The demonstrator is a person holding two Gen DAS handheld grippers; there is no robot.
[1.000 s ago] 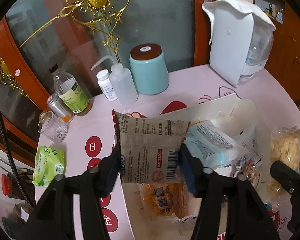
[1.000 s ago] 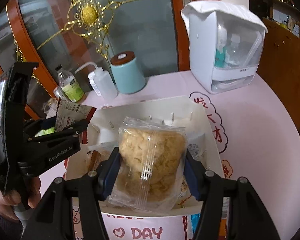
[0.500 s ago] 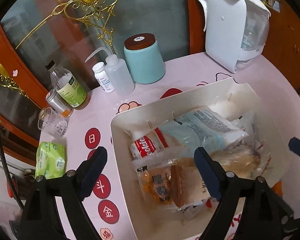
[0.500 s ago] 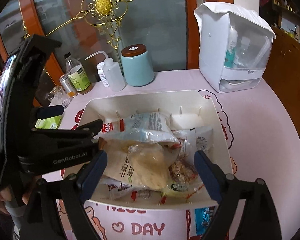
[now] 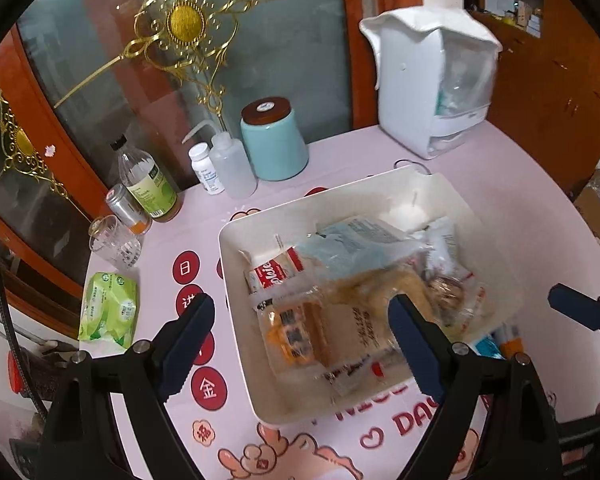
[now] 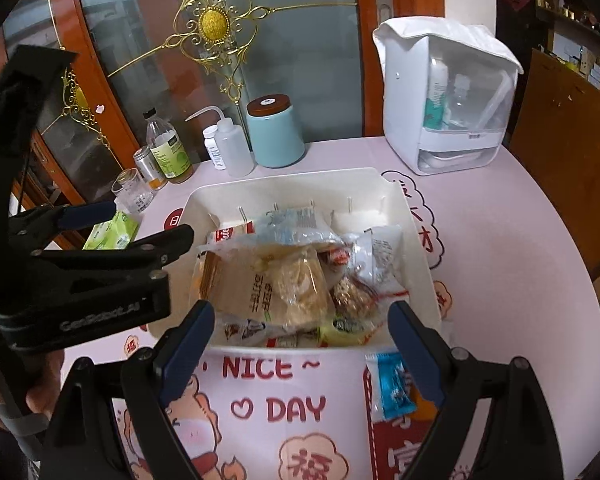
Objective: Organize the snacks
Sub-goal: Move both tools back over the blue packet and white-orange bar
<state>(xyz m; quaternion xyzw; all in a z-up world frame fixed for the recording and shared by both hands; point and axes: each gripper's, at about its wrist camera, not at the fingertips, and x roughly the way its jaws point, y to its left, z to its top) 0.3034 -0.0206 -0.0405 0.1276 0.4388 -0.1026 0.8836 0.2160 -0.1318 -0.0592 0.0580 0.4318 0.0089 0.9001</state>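
white bin (image 6: 416, 236): smooth plastic | snack wrappers (image 6: 260, 280): glossy film | tablecloth (image 6: 500, 280): matt

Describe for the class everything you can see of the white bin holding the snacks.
The white bin looks like smooth plastic, roughly rectangular with rounded corners and tall walls flaring outward. Thin upright ribs line its far inner wall. It sits upright and open-topped on the pink printed tablecloth, piled with wrapped snacks that lean on its walls. A blue packet lies on the cloth just outside its near wall. Neither gripper touches it.
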